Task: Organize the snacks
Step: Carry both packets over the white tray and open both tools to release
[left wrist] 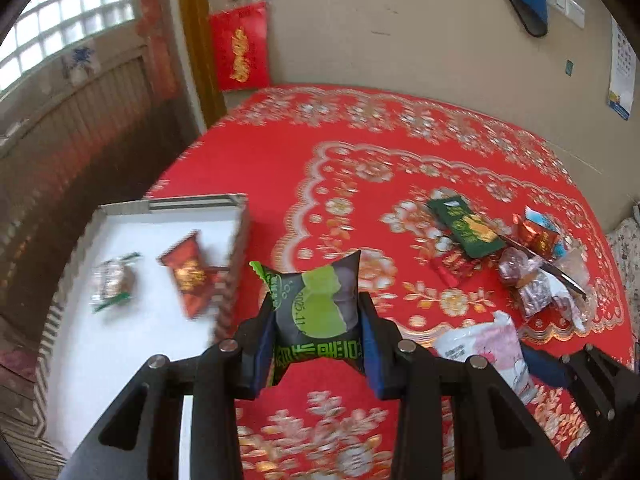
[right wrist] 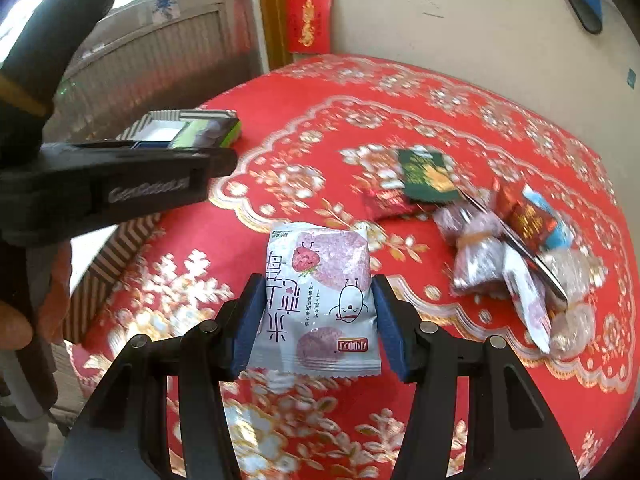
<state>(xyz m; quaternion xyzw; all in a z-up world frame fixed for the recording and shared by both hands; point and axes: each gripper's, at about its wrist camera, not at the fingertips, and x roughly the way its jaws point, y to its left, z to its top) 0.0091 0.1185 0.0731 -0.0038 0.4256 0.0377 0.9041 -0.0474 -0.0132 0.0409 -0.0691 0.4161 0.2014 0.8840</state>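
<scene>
A dark packet with green patches [left wrist: 320, 308] is puffed up between the blue pads of my left gripper [left wrist: 316, 320], which is shut on it above the red cloth, just right of the striped box [left wrist: 132, 208]. In that box lie a red packet [left wrist: 188, 272] and a clear-wrapped snack [left wrist: 114, 280]. My right gripper [right wrist: 318, 292] is shut on a white packet with pink rounds and a strawberry [right wrist: 320, 276], held a little above the cloth. In the right wrist view the left gripper's black body [right wrist: 120, 184] crosses the left side, with its green packet [right wrist: 208, 132] over the box [right wrist: 160, 130].
A loose heap of snacks [left wrist: 540, 272] lies to the right, with a dark green packet [left wrist: 468, 228] and small red packets [left wrist: 452, 268] beside it. The red flowered tablecloth [left wrist: 360, 160] ends at a wall behind and drops off at the left past the box.
</scene>
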